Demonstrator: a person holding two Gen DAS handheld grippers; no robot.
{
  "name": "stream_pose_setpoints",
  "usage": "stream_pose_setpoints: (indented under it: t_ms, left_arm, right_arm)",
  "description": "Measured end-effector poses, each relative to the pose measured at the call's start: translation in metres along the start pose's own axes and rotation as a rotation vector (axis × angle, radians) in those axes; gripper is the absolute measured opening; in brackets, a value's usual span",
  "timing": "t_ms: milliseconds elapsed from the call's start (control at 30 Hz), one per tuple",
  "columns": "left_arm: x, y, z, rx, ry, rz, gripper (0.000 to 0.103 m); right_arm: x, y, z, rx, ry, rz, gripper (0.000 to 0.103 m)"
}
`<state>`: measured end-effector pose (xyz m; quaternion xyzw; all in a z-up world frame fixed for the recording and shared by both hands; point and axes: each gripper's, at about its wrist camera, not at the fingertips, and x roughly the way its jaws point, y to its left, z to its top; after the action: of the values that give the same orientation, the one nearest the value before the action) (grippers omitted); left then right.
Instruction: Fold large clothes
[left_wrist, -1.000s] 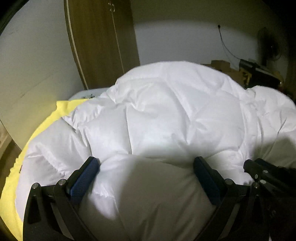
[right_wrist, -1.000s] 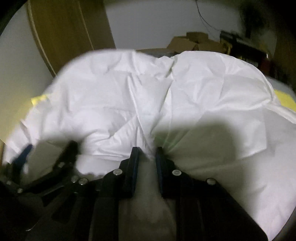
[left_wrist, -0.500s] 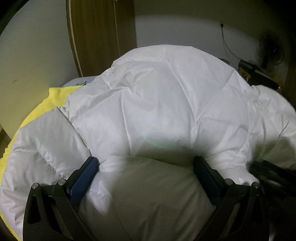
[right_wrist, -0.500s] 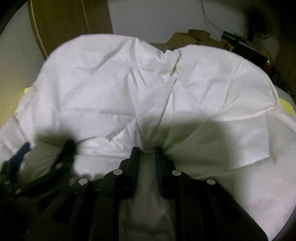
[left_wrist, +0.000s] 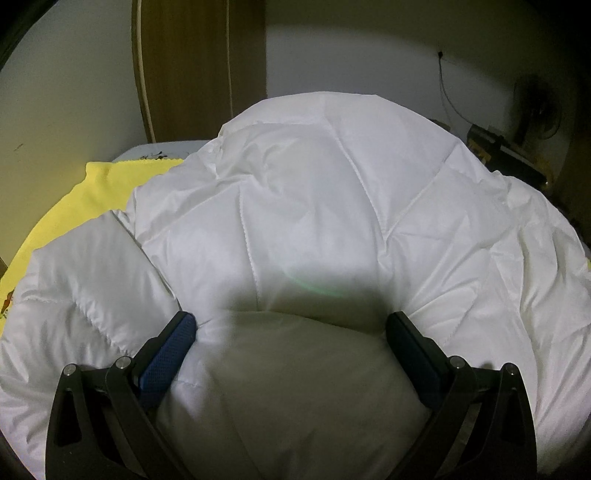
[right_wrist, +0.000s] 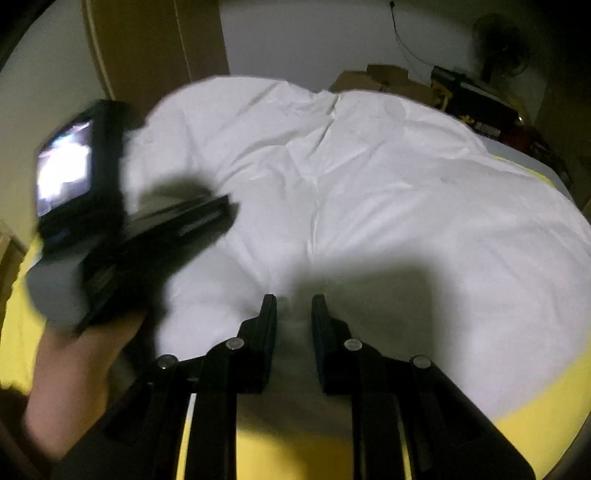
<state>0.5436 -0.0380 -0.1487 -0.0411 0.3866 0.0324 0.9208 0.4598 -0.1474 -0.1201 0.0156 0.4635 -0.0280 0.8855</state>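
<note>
A puffy white quilted garment (left_wrist: 314, 203) lies heaped on a yellow sheet (left_wrist: 99, 192). My left gripper (left_wrist: 291, 317) has its jaws set wide, and a thick bulging fold of the garment fills the gap and presses against both blue pads. In the right wrist view the same white garment (right_wrist: 369, 184) spreads ahead. My right gripper (right_wrist: 294, 300) is nearly shut, with a thin pinch of the fabric between its fingers. The left-hand tool's body (right_wrist: 85, 206) and the hand holding it (right_wrist: 70, 369) show blurred at the left.
A wooden wardrobe (left_wrist: 199, 74) stands against the pale wall behind the bed. Cardboard boxes (right_wrist: 380, 79), dark clutter and a fan (right_wrist: 502, 40) sit at the back right. The yellow sheet (right_wrist: 535, 424) shows bare along the near right edge.
The right gripper has drawn back with its pinch of fabric, so yellow sheet now shows beneath it. The left-hand tool now sits higher at the left. The left gripper keeps its fold.
</note>
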Motion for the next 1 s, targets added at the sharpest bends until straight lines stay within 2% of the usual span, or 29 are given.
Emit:
stream_pose_setpoints:
  t_ms: [33,100,133,200,233,267,300,367,400,433,500,533,567,600,667,733,833,867,933,967,1000]
  left_arm:
    - [0.000,0.000,0.000,0.006,-0.002,0.001,0.103]
    - [0.002,0.001,0.001,0.006,-0.003,0.003,0.103]
    - [0.002,0.003,0.001,0.001,-0.002,-0.002,0.103]
    - [0.003,0.007,0.001,-0.012,0.001,-0.021,0.103]
    - [0.003,0.007,0.000,-0.017,0.001,-0.028,0.103]
    - [0.003,0.009,0.001,-0.023,0.003,-0.036,0.103]
    - [0.004,0.010,0.001,-0.026,0.004,-0.040,0.103]
    - [0.007,0.013,0.002,-0.028,0.007,-0.043,0.103]
    - [0.008,0.014,0.003,-0.028,0.008,-0.044,0.103]
    - [0.009,0.015,0.003,-0.031,0.009,-0.047,0.103]
    - [0.010,0.017,0.004,-0.040,0.011,-0.058,0.103]
    - [0.009,0.017,0.004,-0.043,0.011,-0.060,0.103]
    - [0.010,0.018,0.004,-0.045,0.012,-0.062,0.103]
    - [0.011,0.019,0.005,-0.047,0.013,-0.065,0.103]
    - [0.013,0.023,0.006,-0.052,0.014,-0.077,0.103]
    - [0.017,0.027,0.008,-0.052,0.018,-0.074,0.103]
    - [0.018,0.027,0.009,-0.049,0.022,-0.068,0.103]
    - [0.019,0.028,0.009,-0.050,0.022,-0.069,0.103]
    - [0.020,0.028,0.009,-0.052,0.022,-0.071,0.103]
    - [0.018,0.027,0.007,-0.053,0.021,-0.071,0.103]
    - [0.018,0.029,0.008,-0.055,0.017,-0.075,0.103]
  right_arm:
    - [0.006,0.004,-0.011,-0.020,0.022,-0.015,0.019]
    - [0.023,0.014,-0.023,-0.105,-0.022,-0.080,0.019]
    - [0.027,0.014,-0.024,-0.120,-0.042,-0.102,0.019]
    - [0.030,0.018,-0.018,-0.135,-0.016,-0.129,0.019]
    - [0.027,0.013,-0.012,-0.105,0.015,-0.103,0.019]
    - [0.017,0.002,-0.001,-0.016,0.024,-0.032,0.019]
    - [0.006,-0.002,0.010,0.009,-0.009,0.001,0.019]
    - [-0.022,-0.007,0.050,0.025,-0.186,-0.012,0.021]
    - [-0.022,-0.011,0.067,0.042,-0.205,-0.016,0.030]
    - [-0.011,-0.019,0.093,0.076,-0.192,-0.008,0.036]
    - [0.030,-0.033,0.140,0.146,-0.124,0.013,0.036]
    - [0.050,-0.035,0.153,0.157,-0.091,0.018,0.035]
    - [0.071,-0.034,0.161,0.145,-0.056,0.003,0.035]
    - [0.078,-0.029,0.155,0.134,-0.026,-0.011,0.035]
    - [0.136,-0.036,0.148,0.141,0.135,0.017,0.034]
    - [0.146,-0.037,0.143,0.130,0.123,0.025,0.034]
    - [0.146,-0.035,0.151,0.047,0.154,-0.013,0.034]
    - [0.137,-0.038,0.152,0.070,0.133,0.004,0.032]
    - [0.112,-0.046,0.155,0.113,-0.013,0.060,0.030]
    - [0.111,-0.047,0.155,0.113,-0.044,0.049,0.030]
    - [0.129,-0.047,0.156,0.118,0.025,0.053,0.030]
